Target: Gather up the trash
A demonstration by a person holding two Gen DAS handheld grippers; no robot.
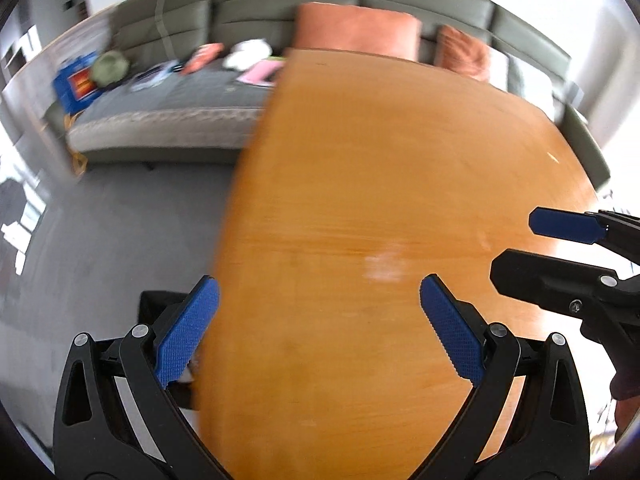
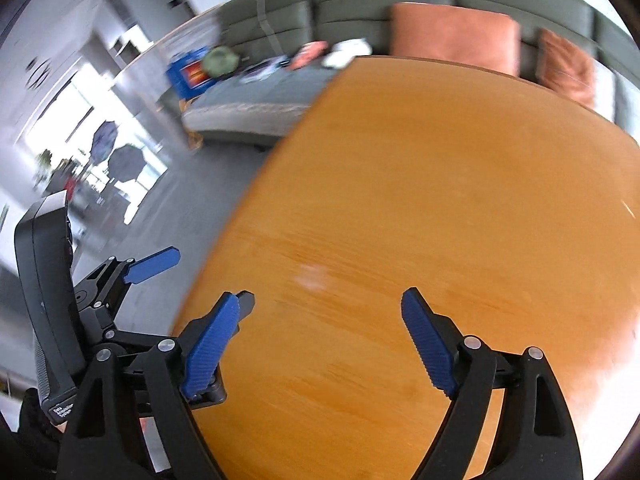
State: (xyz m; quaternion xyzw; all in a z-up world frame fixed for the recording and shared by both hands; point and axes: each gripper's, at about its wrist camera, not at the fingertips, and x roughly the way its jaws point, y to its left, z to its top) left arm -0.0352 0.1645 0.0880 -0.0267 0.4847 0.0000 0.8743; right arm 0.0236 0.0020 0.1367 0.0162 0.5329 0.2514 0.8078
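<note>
Both views are blurred. My left gripper (image 1: 319,284) hangs open over the left edge of an orange wooden table (image 1: 380,168), with nothing between its blue pads. My right gripper (image 2: 320,298) is open too and empty above the same table (image 2: 440,200). Each gripper shows in the other's view: the right gripper (image 1: 516,246) at the right edge, the left gripper (image 2: 212,276) at the lower left. Loose items lie on the grey sofa seat beyond the table: a white crumpled thing (image 1: 248,53), a pink sheet (image 1: 262,72) and an orange packet (image 1: 202,58).
A grey sofa (image 1: 168,96) with orange cushions (image 1: 356,30) runs behind the table. A blue box (image 1: 76,82) and a green round thing (image 1: 110,67) sit at its left end. Grey floor (image 1: 132,220) lies left of the table. A dark object (image 1: 160,300) stands by the table's edge.
</note>
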